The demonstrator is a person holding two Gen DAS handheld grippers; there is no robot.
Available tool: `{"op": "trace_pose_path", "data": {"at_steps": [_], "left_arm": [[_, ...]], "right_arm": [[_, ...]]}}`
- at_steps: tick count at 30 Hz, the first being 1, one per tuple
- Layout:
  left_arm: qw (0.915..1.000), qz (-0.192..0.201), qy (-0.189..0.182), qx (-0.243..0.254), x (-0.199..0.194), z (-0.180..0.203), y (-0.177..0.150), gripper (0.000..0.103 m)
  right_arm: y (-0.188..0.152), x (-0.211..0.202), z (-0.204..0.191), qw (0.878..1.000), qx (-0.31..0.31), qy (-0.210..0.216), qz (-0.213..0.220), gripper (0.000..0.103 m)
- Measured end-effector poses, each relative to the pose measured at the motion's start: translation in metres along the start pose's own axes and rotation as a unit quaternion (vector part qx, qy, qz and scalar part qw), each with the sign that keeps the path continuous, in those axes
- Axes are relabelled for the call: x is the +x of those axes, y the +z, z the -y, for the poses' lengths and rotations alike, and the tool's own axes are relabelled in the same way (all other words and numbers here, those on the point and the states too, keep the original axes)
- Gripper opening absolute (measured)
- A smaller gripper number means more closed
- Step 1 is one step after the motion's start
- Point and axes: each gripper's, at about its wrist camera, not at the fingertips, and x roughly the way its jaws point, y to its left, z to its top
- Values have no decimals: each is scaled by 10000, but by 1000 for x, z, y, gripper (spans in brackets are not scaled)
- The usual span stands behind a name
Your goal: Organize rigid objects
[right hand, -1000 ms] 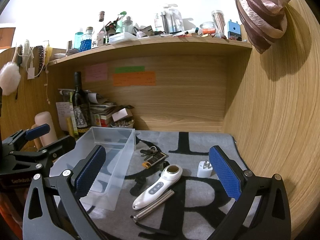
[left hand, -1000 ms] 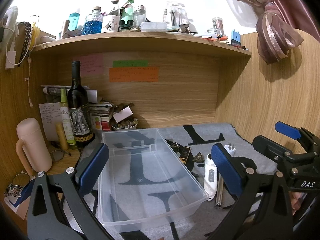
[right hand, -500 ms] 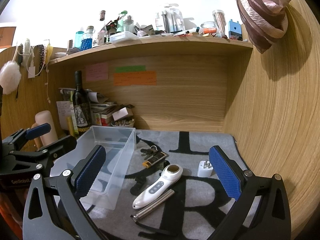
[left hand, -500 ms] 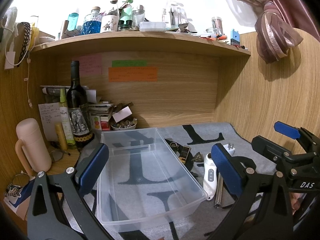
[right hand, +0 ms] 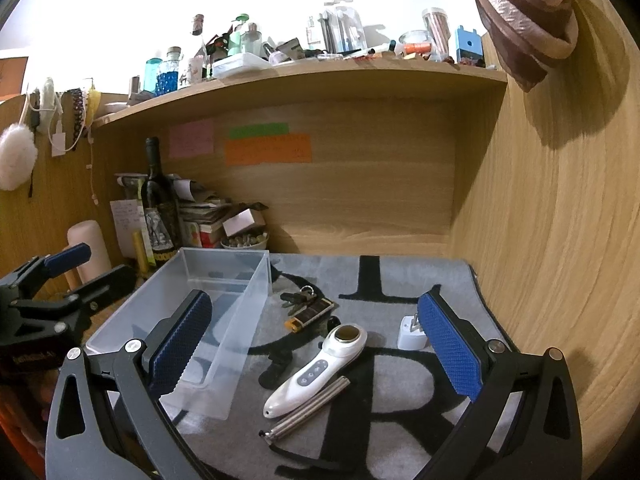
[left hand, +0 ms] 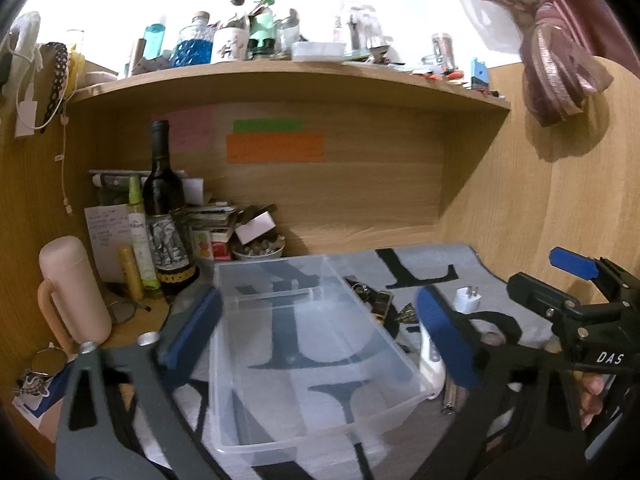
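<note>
Just ahead of the wide-open right gripper (right hand: pixel 316 344), white handheld device (right hand: pixel 316 372) beside clear bin (right hand: pixel 224 280).

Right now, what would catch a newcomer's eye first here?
Probably the clear plastic bin, empty, on the grey lettered mat. Just right of it lie loose items: a white handheld device, a metal rod, keys and a white plug. A dark wine bottle stands behind.

bin (right hand: pixel 224 320) L on mat (right hand: pixel 440 280) | massager (right hand: pixel 320 364), keys (right hand: pixel 298 300), plug (right hand: pixel 410 330) R of bin
</note>
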Motion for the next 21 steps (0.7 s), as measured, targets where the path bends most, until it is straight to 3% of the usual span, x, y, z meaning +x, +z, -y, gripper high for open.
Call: {"op": "trace_pose_path", "data": {"at_steps": [6, 11, 16, 21], "left_arm": [[9990, -415, 101, -113, 14, -23, 3, 83], [9953, -938, 139, -205, 31, -47, 3, 71], [9866, -1594, 138, -321, 54, -72, -1, 54], [9732, -2248, 10, -482, 78, -92, -7, 43]], "right_arm": [[1, 12, 8, 9997, 91, 104, -177, 102], [3, 23, 13, 9994, 48, 84, -333, 95], [3, 40, 16, 9983, -67, 62, -579, 86], [2, 56, 20, 9961, -96, 51, -870, 76]]}}
